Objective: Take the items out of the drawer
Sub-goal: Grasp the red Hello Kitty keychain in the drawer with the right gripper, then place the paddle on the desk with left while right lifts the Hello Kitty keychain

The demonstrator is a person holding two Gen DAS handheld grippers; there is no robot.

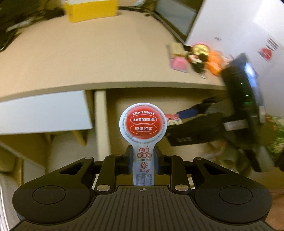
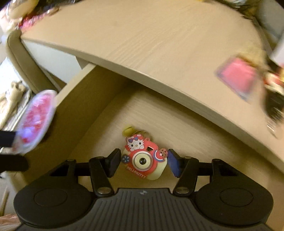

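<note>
The bench (image 1: 74, 58) is light wood, smooth and mostly bare in the middle. Under its edge the drawer (image 2: 177, 124) is pulled open. A yellow box (image 1: 90, 9) sits at the far side of the bench, and a pink packet (image 1: 178, 64) lies near a blurry pile of toys (image 1: 204, 56) by a white wall.

My left gripper (image 1: 143, 160) is pinching the flat handle of a round red-and-white snack pack (image 1: 143, 122), held up in front of the drawer.

My right gripper (image 2: 142, 162) is spread wide inside the drawer, one finger on each side of a pink toy camera (image 2: 144, 160) lying on the drawer floor, not squeezing it
</note>
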